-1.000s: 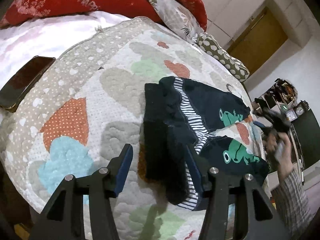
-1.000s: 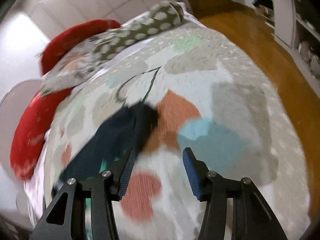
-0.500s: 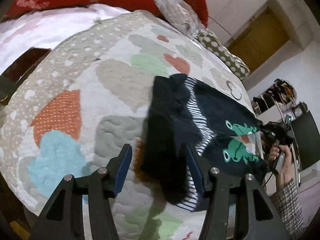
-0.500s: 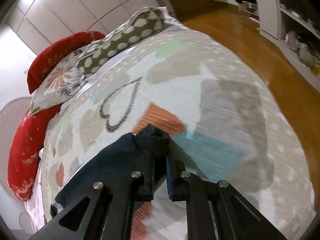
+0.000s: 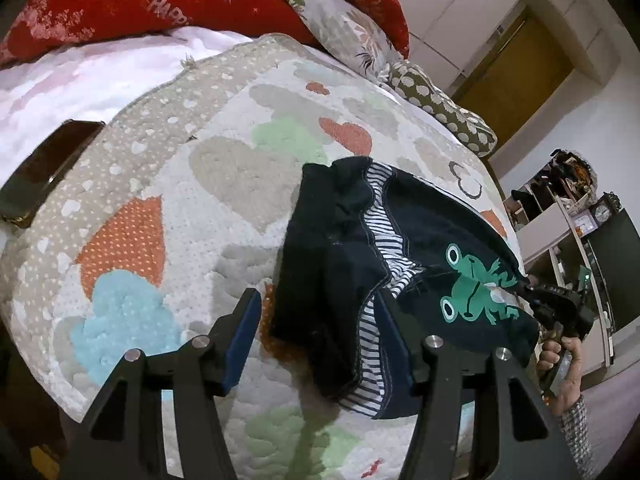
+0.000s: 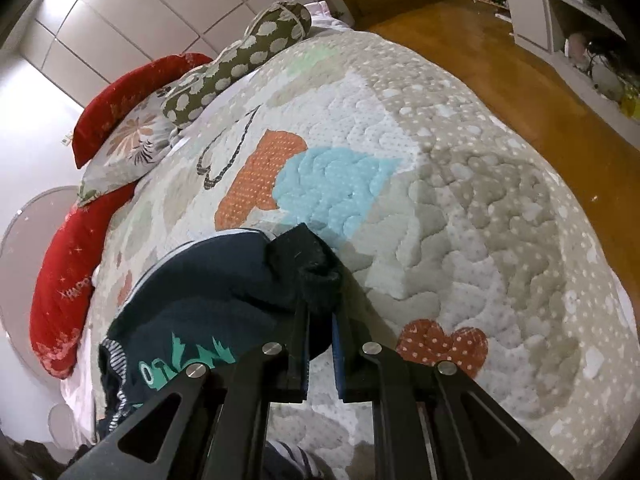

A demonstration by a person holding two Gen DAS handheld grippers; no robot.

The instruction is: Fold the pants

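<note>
**My right gripper pinched the pants cuff while my left one waited open**

I pointed both of my grippers down at the bed, slanting forward. My left gripper (image 5: 318, 334) had its two blue pads apart. The waist end of the pants (image 5: 340, 264) lay between them, but I could not see either pad pressing on the cloth. The right pad (image 5: 394, 330) sat over the striped lining, so part of that edge was hidden behind it.

My right gripper (image 6: 320, 320) had its jaws pulled together on a dark, bunched bit of the pants (image 6: 224, 284), a thick ribbed end like a cuff. The cloth stuck out past the tips in a lump. How much of it sat deep between the pads I could not see.

The pants were dark blue with a green frog picture and a striped inside. They lay on the quilt (image 5: 168, 216), which had big hearts and cloud shapes on it. From my left side I could see my other hand (image 5: 560, 354) holding the right gripper at the far leg end, near the edge of the bed. Only a bit of that hand and a checked sleeve showed; the rest was cut off.

Farther away, a dark flat phone (image 5: 44, 172) lay at the left edge, partly out of the picture. Beyond the quilt were red pillows (image 5: 132, 0) and a spotted pillow (image 6: 240, 60). The shelves in the far corner were too small and blurry to make out.
</note>
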